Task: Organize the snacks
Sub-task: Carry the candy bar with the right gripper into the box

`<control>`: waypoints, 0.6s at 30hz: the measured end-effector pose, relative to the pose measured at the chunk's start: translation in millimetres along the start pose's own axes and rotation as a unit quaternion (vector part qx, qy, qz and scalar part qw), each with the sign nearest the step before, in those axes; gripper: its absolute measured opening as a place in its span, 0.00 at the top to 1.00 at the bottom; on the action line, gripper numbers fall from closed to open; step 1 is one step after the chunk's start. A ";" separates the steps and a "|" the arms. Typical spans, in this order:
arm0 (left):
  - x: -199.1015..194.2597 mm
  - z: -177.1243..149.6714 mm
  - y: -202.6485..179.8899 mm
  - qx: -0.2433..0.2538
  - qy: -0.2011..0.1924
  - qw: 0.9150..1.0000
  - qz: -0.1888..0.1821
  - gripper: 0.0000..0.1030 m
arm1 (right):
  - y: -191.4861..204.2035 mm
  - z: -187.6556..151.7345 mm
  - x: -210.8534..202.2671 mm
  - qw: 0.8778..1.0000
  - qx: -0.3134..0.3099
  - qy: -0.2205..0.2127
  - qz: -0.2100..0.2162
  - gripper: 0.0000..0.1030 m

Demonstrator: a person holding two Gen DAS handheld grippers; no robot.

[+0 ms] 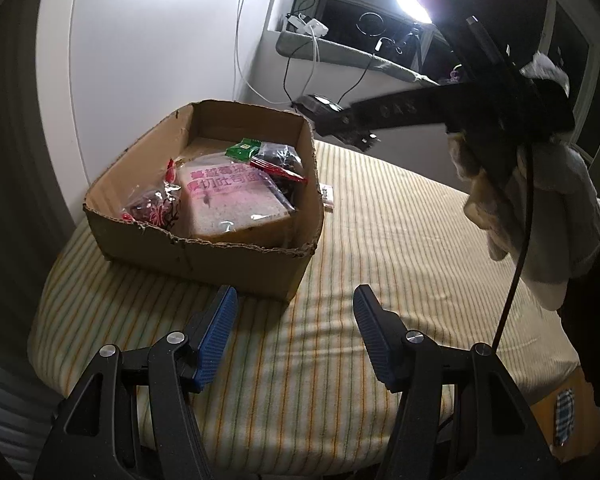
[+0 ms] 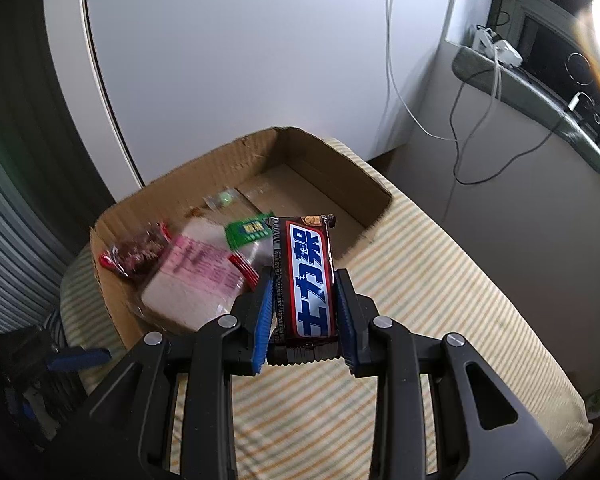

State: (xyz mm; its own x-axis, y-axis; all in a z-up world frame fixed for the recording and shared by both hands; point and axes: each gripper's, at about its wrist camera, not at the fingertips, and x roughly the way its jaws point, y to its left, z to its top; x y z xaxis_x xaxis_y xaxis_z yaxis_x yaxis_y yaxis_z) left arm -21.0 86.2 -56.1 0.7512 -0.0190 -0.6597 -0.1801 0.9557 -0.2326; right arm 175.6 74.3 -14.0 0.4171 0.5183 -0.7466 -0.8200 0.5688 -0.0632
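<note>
Right wrist view: right claw point(image 2: 302, 312) tight around chocolate bar point(image 2: 306, 276) above cardboard box point(image 2: 120, 208).

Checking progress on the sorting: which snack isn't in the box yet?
The brown chocolate bar, clamped in the right gripper above the striped cloth; the others lie inside the cardboard box.

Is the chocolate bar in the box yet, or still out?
Out. The chocolate bar is clamped between the right gripper fingers, held in the air short of the cardboard box.
</note>
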 end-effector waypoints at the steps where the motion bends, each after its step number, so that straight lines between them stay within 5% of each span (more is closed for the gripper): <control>1: -0.2 -0.4 0.8 0.000 0.000 1.000 0.000 0.42 | 2.2 2.5 1.6 1.000 -0.001 0.001 0.002 0.71; 18: -1.0 -1.3 20.7 -0.020 0.000 1.000 0.002 0.42 | 25.7 37.6 57.2 0.999 -0.004 0.036 0.024 0.71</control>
State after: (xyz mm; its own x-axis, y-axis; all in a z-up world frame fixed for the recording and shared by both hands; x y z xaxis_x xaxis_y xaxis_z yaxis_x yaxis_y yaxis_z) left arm -26.3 105.6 -61.2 0.7503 -0.0154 -0.6609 -0.2088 0.9431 -0.2590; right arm 193.1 142.6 -33.5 0.3478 0.4978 -0.7945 -0.8415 0.5393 -0.0305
